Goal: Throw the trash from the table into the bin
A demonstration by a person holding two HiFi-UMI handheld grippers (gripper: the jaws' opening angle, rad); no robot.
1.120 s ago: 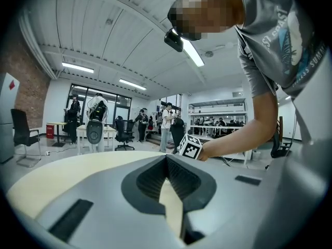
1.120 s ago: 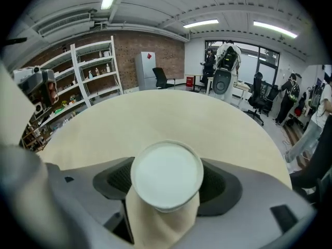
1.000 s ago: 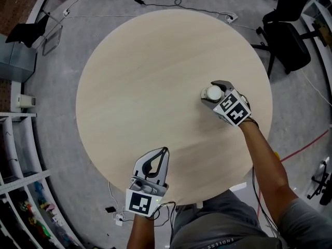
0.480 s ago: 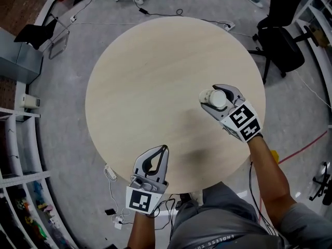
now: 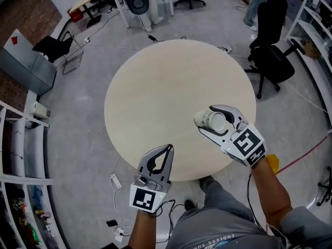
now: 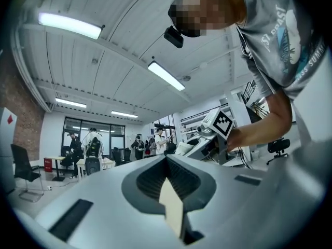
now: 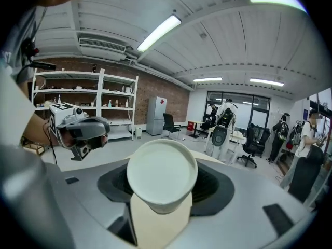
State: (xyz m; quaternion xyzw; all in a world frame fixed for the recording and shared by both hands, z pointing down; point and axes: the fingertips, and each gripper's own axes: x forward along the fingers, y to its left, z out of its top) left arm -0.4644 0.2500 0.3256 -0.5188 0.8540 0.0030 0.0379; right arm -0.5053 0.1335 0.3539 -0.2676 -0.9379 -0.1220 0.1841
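Aloft, gripped a white cup (image 5: 214,121) in the right gripper (image 5: 205,120) after just squeezing closer on it, over the round table (image 5: 155,87); held the left gripper (image 5: 166,149) pressed together, empty.

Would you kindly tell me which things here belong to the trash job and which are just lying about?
Job: white paper cup; right gripper, whose jaws have just been closing on the cup; left gripper, shut, empty; round table.
Lying about: office chair; power strip on the floor; shelves.
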